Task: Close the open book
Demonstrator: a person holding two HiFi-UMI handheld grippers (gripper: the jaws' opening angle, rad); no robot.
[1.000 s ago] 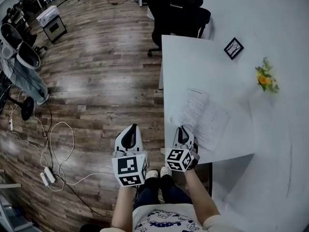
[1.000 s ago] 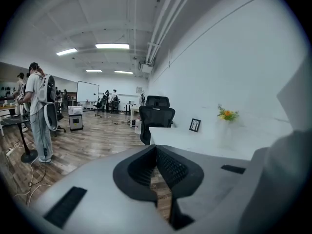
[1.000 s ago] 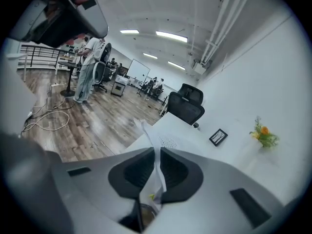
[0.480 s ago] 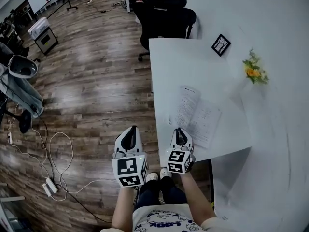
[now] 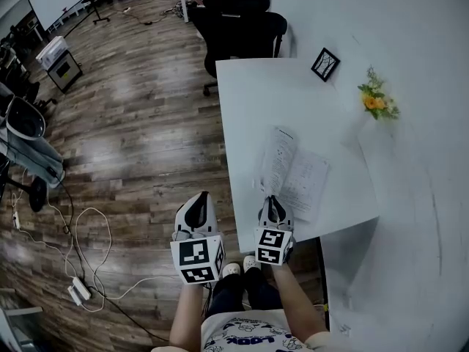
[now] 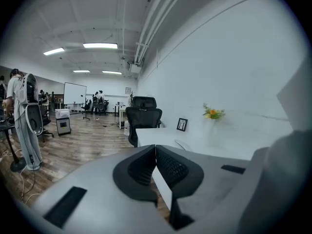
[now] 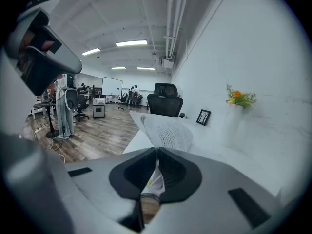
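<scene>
The open book lies on the white table, pages up, near the front left edge. My right gripper sits at the book's near left corner. In the right gripper view its jaws are closing, with a white page edge pinched between the pads, and the left page curves up behind them. My left gripper hangs over the wooden floor left of the table, apart from the book. In the left gripper view its jaws meet at the tips with nothing between them.
A black office chair stands at the table's far end. A small framed picture and a vase of orange flowers stand by the wall. Cables and a power strip lie on the floor at the left.
Both grippers moved forward along the table's left edge. The right gripper rolled upright and its tip now meets the book's near corner. The table sits further left in the head view.
</scene>
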